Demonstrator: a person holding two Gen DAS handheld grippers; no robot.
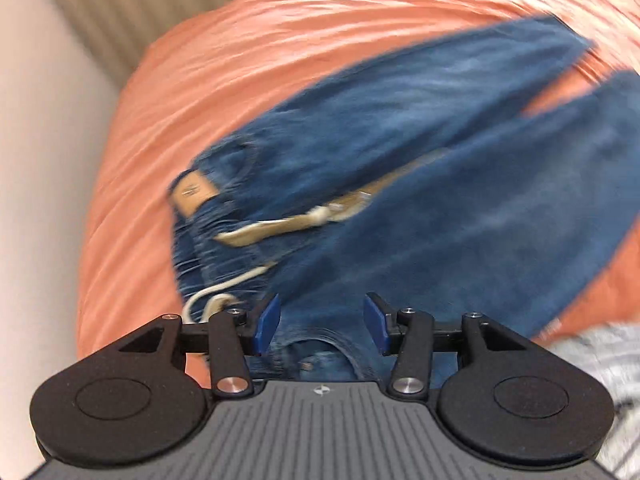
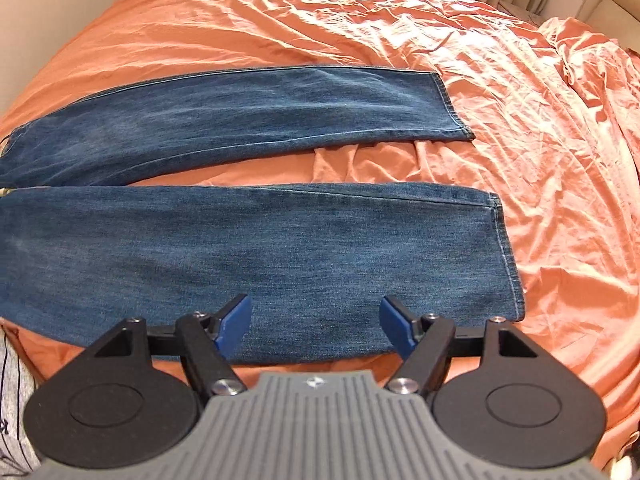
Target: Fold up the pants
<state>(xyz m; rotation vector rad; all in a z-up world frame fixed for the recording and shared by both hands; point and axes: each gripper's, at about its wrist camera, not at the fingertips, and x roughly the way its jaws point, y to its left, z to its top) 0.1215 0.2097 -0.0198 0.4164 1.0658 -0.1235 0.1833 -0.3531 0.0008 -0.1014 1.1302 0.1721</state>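
Blue jeans (image 2: pixel 256 248) lie spread flat on an orange bedsheet (image 2: pixel 520 120), the two legs side by side with a strip of sheet between them. In the left wrist view the waist end of the jeans (image 1: pixel 360 160) shows, blurred, with a tan label and pale inner lining. My left gripper (image 1: pixel 322 320) is open and empty just above the waistband near the fly. My right gripper (image 2: pixel 316 322) is open and empty over the near edge of the nearer leg, left of its hem (image 2: pixel 508 256).
The wrinkled orange sheet (image 1: pixel 200 100) covers the whole bed. Beige walls and curtains (image 1: pixel 100 8) stand beyond the bed's far edge. A grey patterned cloth (image 2: pixel 12 392) lies at the near edge; it also shows in the left wrist view (image 1: pixel 600 360).
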